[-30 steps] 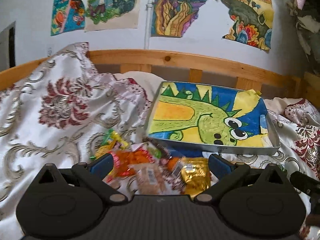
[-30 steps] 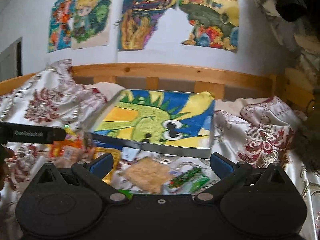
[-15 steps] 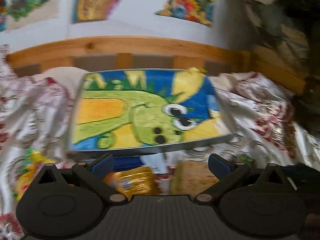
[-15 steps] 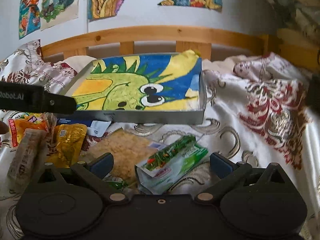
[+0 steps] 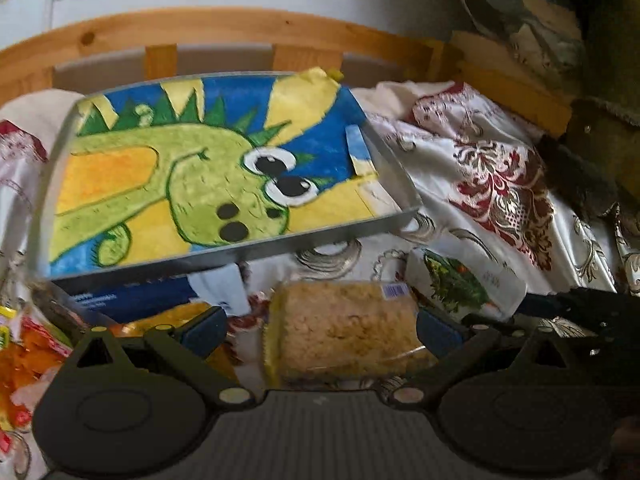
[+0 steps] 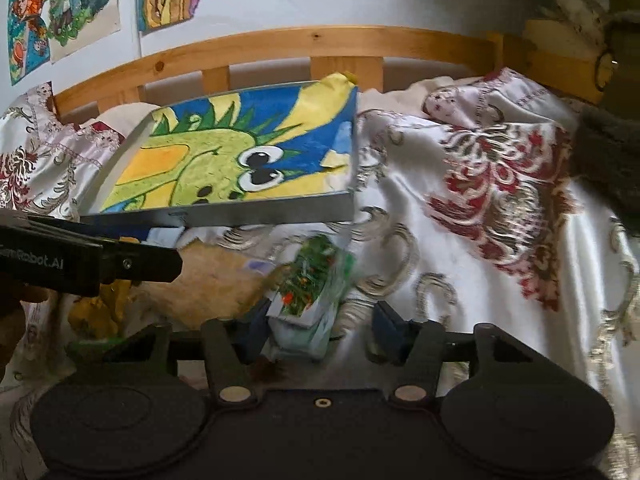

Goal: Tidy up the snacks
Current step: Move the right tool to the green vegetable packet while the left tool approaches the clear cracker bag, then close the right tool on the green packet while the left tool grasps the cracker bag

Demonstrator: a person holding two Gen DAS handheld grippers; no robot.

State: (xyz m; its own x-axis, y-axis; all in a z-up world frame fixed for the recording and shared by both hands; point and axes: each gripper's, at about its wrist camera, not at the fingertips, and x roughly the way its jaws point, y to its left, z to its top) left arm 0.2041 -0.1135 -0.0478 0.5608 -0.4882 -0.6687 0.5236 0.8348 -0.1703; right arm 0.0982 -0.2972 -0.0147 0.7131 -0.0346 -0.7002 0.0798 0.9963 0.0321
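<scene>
A shallow grey tray [image 5: 328, 242] lined with a green dinosaur drawing lies on the bed; it also shows in the right wrist view [image 6: 256, 214]. My left gripper [image 5: 320, 326] is open, its jaws on either side of a clear packet of beige crumbly snack [image 5: 344, 330]. My right gripper [image 6: 320, 326] is partly closed around a white and green vegetable-print packet [image 6: 308, 296], which also shows in the left wrist view [image 5: 460, 284]; the left pad is at the packet, the right pad stands apart. A yellow packet [image 6: 98, 312] and orange packets [image 5: 28, 356] lie to the left.
A white bedspread [image 6: 460, 240] with red and grey flowers covers the bed. A wooden headboard [image 6: 320, 46] and a wall with drawings stand behind the tray. A dark blue packet [image 5: 132, 294] lies under the tray's front edge. The left gripper's body [image 6: 80, 260] crosses the right view.
My left gripper has swung right from the orange and yellow packets to the beige packet. My right gripper has dropped down and narrowed around the green packet.
</scene>
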